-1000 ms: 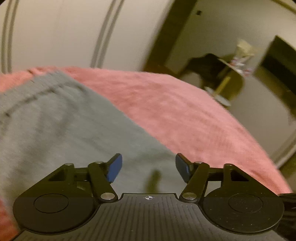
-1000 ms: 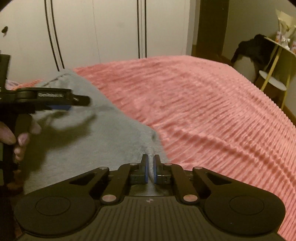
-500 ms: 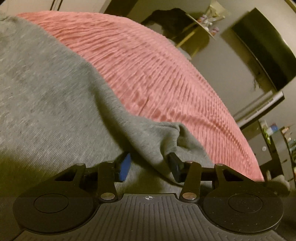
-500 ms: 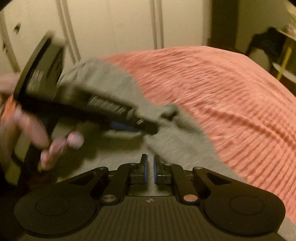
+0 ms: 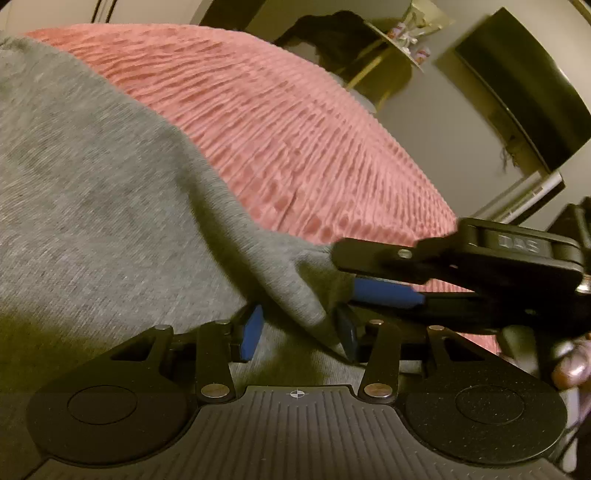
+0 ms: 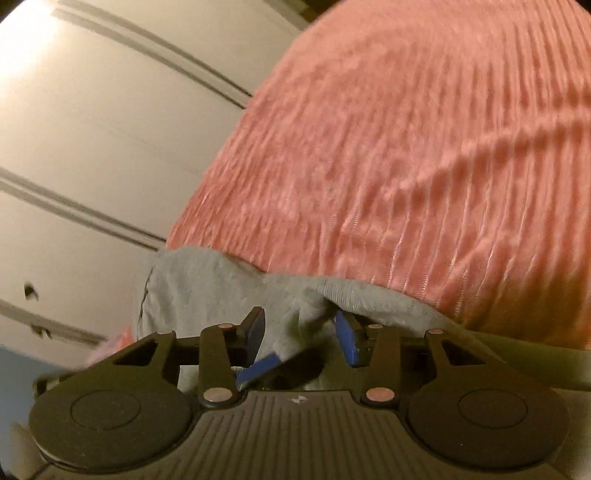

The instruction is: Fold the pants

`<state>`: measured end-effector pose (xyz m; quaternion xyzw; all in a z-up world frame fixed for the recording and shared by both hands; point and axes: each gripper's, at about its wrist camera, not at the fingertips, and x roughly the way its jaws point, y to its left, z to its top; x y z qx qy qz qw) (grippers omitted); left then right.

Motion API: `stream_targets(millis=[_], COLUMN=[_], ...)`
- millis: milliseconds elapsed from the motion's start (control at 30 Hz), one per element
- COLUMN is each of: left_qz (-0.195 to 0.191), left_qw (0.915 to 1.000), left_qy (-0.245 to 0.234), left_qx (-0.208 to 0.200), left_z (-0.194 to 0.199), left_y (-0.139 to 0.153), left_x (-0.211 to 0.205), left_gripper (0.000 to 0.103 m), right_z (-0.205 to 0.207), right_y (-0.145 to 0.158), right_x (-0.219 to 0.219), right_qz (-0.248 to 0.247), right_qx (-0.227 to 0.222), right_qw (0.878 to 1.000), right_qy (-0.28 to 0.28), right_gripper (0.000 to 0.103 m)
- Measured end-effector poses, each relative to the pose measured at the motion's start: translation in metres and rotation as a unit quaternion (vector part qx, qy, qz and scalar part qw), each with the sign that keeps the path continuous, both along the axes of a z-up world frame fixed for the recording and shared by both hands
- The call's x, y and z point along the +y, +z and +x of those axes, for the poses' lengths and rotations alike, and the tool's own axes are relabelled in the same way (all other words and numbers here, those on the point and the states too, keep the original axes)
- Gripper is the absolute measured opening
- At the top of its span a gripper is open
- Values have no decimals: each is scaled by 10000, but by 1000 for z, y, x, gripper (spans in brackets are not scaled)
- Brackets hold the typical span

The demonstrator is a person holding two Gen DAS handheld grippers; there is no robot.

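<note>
Grey sweatpants [image 5: 92, 184] lie spread on a pink ribbed bedspread [image 5: 295, 129]. My left gripper [image 5: 299, 334] is low on the cloth, its blue pads shut on a raised fold at the pants' edge. My right gripper [image 5: 345, 273] comes in from the right, turned on its side, with its tips at the same fold. In the right wrist view, that gripper [image 6: 301, 336] has its jaws opening around the grey edge [image 6: 207, 288], and the pads do not press on it. One blue pad [image 6: 258, 365] of the left gripper shows just below.
Pale wardrobe doors [image 6: 92, 129] stand beyond the bed's far side. A small yellow-legged table [image 5: 388, 48] with a dark garment [image 5: 332, 33] and a dark screen [image 5: 517, 92] are off the bed's right. A person's fingers [image 5: 572, 369] hold the right gripper's handle.
The left gripper tipped down onto the pants and narrowed around a fold. The right gripper rolled sideways, swung over to that fold, and its jaws went from shut to apart.
</note>
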<state>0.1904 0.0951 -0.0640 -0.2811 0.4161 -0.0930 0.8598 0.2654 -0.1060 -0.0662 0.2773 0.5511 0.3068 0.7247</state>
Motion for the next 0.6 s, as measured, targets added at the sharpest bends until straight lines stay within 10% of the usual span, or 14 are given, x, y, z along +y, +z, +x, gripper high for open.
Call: stream_targets(millis=[133, 400, 600], left_qz=[-249, 324, 381], left_qw=[9996, 9979, 9981], left_qy=[53, 552, 479], left_qx=[132, 36, -2], left_z=[0, -5, -5], left_y=[3, 9, 8], left_x=[16, 33, 29], left_gripper=[50, 53, 56], right_z=[-6, 10, 3], right_y=[12, 30, 39], right_x=[11, 50, 28], right_qz=[-649, -2238, -1949], right_qx=[-599, -2153, -2016], right_qw=[9958, 9475, 9599], right_qy=[236, 767, 63], right_gripper=[7, 5, 19])
